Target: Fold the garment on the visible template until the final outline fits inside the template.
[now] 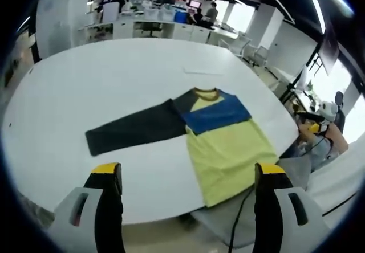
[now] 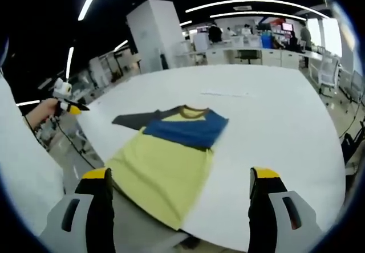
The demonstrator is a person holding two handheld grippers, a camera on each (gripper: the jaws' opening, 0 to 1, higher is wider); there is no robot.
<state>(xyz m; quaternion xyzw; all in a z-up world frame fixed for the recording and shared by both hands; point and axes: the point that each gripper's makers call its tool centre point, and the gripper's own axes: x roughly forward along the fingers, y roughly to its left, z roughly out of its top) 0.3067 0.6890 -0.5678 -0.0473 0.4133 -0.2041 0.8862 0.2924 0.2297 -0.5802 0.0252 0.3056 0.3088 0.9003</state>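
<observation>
The big white table (image 1: 102, 93) carries the whole job, and I stand back from its near edge with both claws raised above it. On it lies the garment (image 1: 228, 139), a long-sleeved shirt spread flat near that edge: yellow body, blue band across the chest, yellow collar at the far end. In the left gripper view its hem hangs a little over the table's near edge, and one dark sleeve (image 1: 134, 130) stretches out flat to the left. In the right gripper view the shirt (image 2: 165, 162) lies at an angle, hem nearest me, and I cannot tell where its other sleeve is. I can make out no clear template outline under the cloth; a thin pale strip (image 1: 202, 71) lies on the table beyond the collar.

My left claw (image 1: 188, 176) is spread wide and empty, well above the cloth. My right claw (image 2: 179, 182) is likewise wide apart, gripping nothing.

I judge the folding not yet begun, or barely. The next move calls for bringing my left claw down to the cuff of the outstretched sleeve, pinching it, and carrying it across the body.
</observation>
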